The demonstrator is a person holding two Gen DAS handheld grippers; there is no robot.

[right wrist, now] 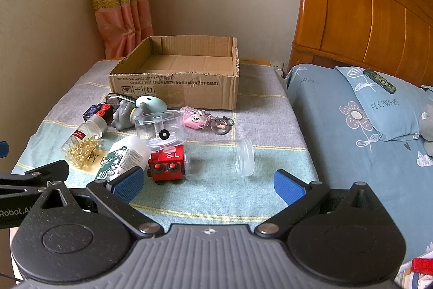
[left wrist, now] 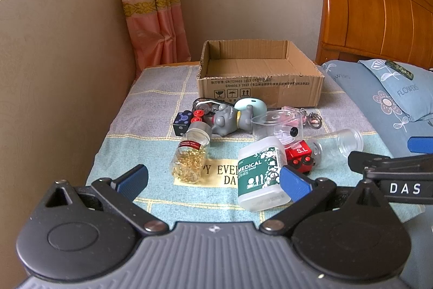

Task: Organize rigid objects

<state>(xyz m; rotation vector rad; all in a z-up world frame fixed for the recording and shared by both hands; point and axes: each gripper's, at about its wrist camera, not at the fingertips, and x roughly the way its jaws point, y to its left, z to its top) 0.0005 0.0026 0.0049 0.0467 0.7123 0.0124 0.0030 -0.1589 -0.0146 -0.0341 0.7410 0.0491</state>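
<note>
An empty cardboard box point(left wrist: 259, 72) point(right wrist: 176, 72) stands at the back of a small cloth-covered table point(left wrist: 151, 110) point(right wrist: 257, 104). In front of it lies a heap: a bottle of yellow capsules point(left wrist: 190, 156) point(right wrist: 84, 140), a white and green cotton swab box point(left wrist: 261, 172) point(right wrist: 127, 156), a red toy car point(left wrist: 300, 156) point(right wrist: 167, 163), a grey figurine point(left wrist: 230, 121) point(right wrist: 124, 113), a clear jar point(left wrist: 343, 142) point(right wrist: 232, 156) on its side, and a pink keychain point(right wrist: 194, 118). My left gripper point(left wrist: 213, 180) is open, hovering before the heap. My right gripper point(right wrist: 208, 183) is open too, nothing between its fingers.
A bed with blue flowered bedding point(right wrist: 351, 126) and a wooden headboard point(right wrist: 365, 12) adjoins the table on the right. A wall and a pink curtain point(left wrist: 151, 4) close the left and back. A clear round container point(left wrist: 276, 123) and a dark dice-like block point(left wrist: 182, 123) also lie in the heap.
</note>
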